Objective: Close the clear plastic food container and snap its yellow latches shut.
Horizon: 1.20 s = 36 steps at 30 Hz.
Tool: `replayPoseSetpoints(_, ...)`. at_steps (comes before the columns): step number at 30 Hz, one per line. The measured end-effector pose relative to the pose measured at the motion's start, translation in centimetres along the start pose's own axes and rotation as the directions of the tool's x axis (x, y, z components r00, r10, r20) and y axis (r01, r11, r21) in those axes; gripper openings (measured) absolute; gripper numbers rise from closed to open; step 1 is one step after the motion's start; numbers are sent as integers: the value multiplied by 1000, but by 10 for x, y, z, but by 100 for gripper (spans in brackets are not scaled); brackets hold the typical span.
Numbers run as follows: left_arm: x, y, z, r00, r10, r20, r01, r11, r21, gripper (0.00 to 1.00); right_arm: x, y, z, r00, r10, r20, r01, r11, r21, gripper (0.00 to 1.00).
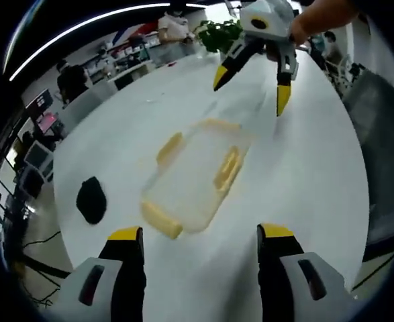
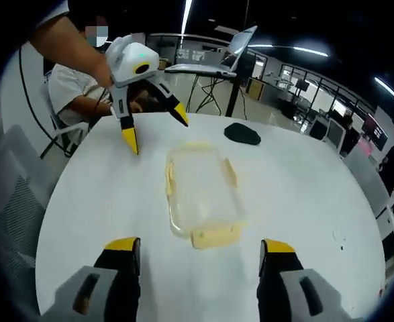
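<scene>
Around the white round table

The white round table [image 1: 304,174] [image 2: 304,194] is the landmark. A black flattish object [image 1: 91,199] [image 2: 242,134] lies on it near one edge. Beyond the table's far side in the left gripper view, a leafy green plant [image 1: 218,33] stands, with a person in a white top [image 1: 174,27] beside it. Monitors [image 1: 37,157] sit off the table's left side there. In the right gripper view, an open laptop on a stand [image 2: 217,64] rises behind the table, and a grey mesh chair [image 2: 12,194] stands just beside its left edge.
</scene>
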<state>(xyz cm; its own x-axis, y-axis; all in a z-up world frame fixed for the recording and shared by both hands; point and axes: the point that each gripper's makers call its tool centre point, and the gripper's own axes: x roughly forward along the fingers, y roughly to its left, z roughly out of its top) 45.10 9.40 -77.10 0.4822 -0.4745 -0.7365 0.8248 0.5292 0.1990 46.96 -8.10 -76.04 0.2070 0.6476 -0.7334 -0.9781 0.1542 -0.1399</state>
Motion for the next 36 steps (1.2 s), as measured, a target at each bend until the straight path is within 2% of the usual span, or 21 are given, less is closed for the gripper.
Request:
replayPoseSetpoints(10, 5, 15, -4, 999, -28, -42, 32, 995, 94, 65, 7, -8, -6, 999, 26, -32, -27, 999, -38, 65)
replayPoseSetpoints(19, 9, 31, -8, 996, -45, -82, 59, 983, 175, 63, 16, -14, -2, 998, 40, -45, -43, 996, -75, 61)
replayPoseSetpoints(23, 10, 38, -13, 990, -66, -126, 97, 960, 261, 63, 21, -17, -1, 997, 52, -53, -56, 995, -87, 61)
replayPoseSetpoints(26, 10, 41, -9, 989, -82, -122, 110, 963, 247, 62, 23, -18, -2, 996, 60, -59, -65, 994, -93, 61)
replayPoseSetpoints(36, 19, 47, -9, 979, -136, -153, 175, 943, 282, 60, 29, -18, -5, 992, 92, -85, -102, 988, -118, 56)
